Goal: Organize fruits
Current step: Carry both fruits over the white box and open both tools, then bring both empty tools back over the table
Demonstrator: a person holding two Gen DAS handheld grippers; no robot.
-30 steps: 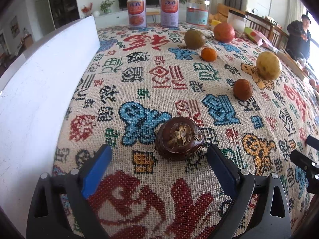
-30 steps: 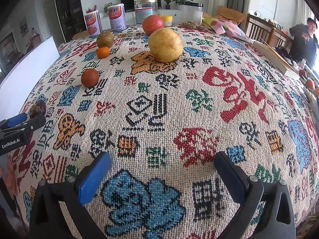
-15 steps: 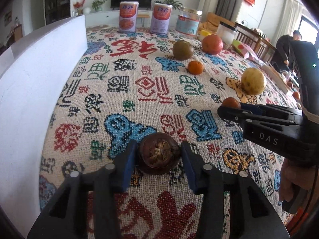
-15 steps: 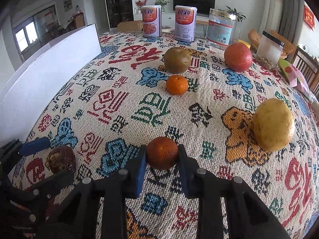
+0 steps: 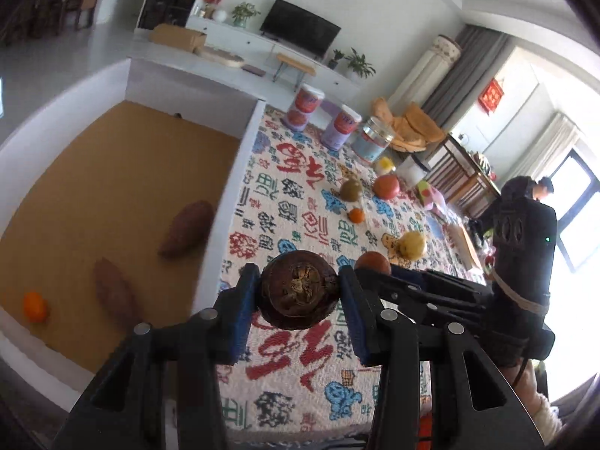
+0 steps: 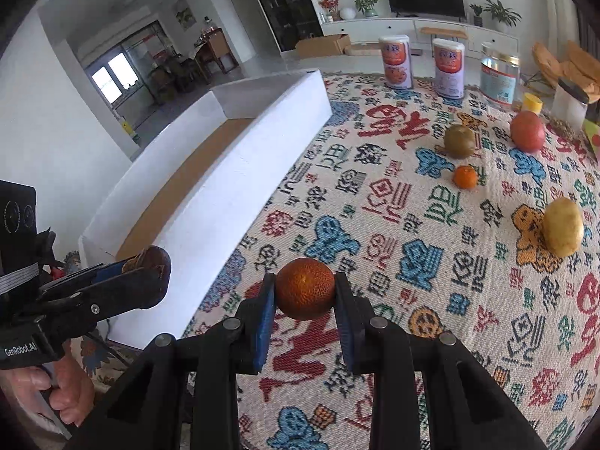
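As both fruits hung clear of the tablecloth point(image 6: 431, 225), the left gripper point(image 5: 298, 294) clamped the dark brown fruit point(image 5: 298, 292) and the right gripper point(image 6: 304, 290) clamped the russet orange fruit point(image 6: 304, 288). The box point(image 5: 112, 195) lay to their left, nearer the left gripper. A second earlier, both jaws stood open, fruits resting on the cloth.

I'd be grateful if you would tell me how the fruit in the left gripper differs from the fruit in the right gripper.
The dark brown fruit is glossy, with a dried, wrinkled calyx facing the camera; the reddish-orange fruit is matte and finely pebbled. The brown one forces the left gripper wider than the orange one does the right gripper. Both are round, clamped between blue pads and lifted off the patterned cloth.
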